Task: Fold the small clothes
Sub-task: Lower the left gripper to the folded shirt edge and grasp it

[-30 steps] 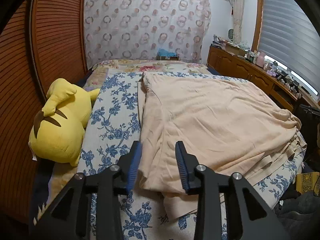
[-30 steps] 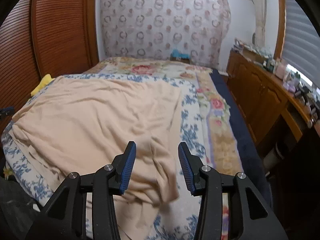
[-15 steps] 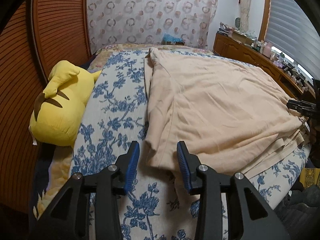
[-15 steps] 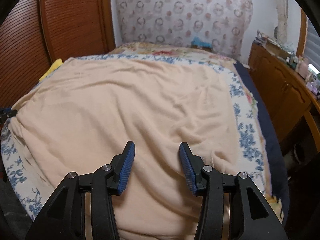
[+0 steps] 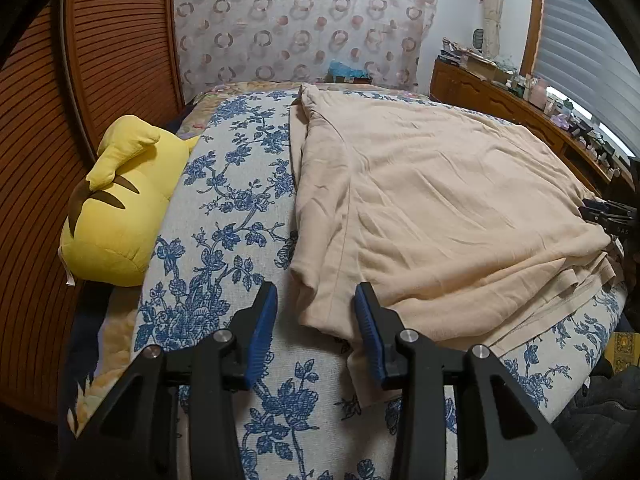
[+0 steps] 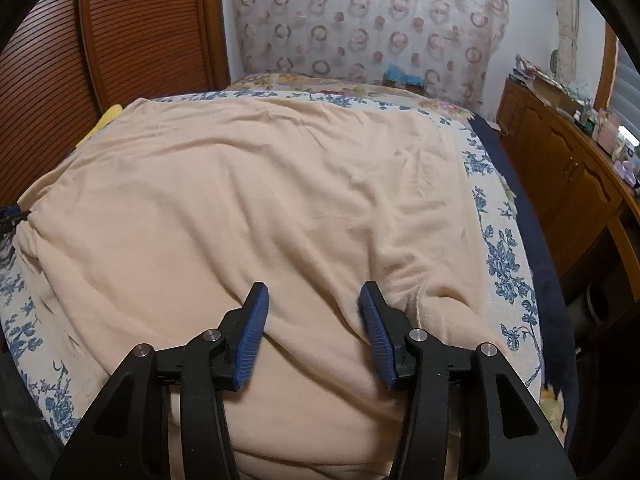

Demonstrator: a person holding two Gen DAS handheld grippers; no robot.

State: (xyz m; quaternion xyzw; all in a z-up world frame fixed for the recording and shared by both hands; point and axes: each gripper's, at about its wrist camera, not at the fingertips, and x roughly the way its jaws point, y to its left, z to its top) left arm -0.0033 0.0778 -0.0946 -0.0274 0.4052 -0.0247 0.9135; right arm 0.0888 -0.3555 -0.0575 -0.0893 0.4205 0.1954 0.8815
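A big peach cloth (image 5: 440, 208) lies spread out on the bed (image 5: 224, 216), on top of the blue flowered cover. It is mostly flat, with some wrinkles and a bunched edge at the near side. What kind of garment it is cannot be told.

The step now looks like getting hold of the near edge, one corner for each hand. To do it well, each hand should go low, so one finger slides under the cloth edge and the other stays on top. Then both should pinch all the layers, not just the top one, and lift together so the cloth stays straight.

The left gripper (image 5: 316, 304) has its fingers (image 5: 262, 320) partly open. The near left corner of the cloth sits between them, but the pads are not pressing on it, so it holds nothing.

The right gripper (image 6: 312, 308) also has its fingers (image 6: 252, 328) partly open. They sit right over the cloth near its front edge, with cloth showing in the gap. They do not squeeze it yet.

A yellow plush toy (image 5: 120, 208) lies beside the bed's left edge, well apart from the cloth.
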